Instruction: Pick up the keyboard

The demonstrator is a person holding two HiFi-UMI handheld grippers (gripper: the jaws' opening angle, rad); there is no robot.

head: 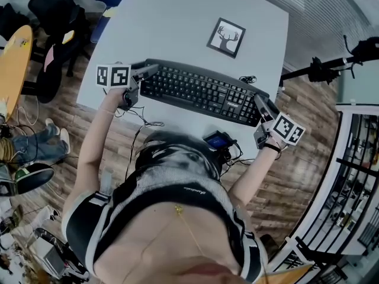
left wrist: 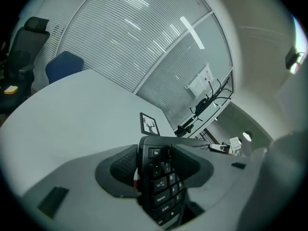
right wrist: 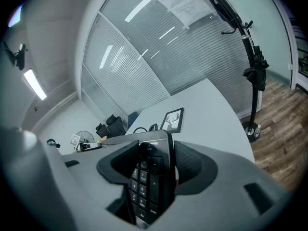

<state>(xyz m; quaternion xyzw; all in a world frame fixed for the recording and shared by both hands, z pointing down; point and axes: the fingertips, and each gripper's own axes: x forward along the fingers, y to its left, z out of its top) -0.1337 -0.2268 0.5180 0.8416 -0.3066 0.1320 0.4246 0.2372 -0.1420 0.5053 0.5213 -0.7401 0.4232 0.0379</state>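
keyboard [head: 201,90] ends partly covered, underside unseen

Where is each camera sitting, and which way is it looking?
Head view: on the person's head, looking steeply down at the keyboard and table; shows chest, both arms, left tool and right tool.
Left gripper view: on the left tool, looking along its jaws, shut on the keyboard's Esc end, toward the blinds.
Right gripper view: on the right tool, looking along its jaws, shut on the number-pad end.
Shared: all three show the keyboard and the deer picture.
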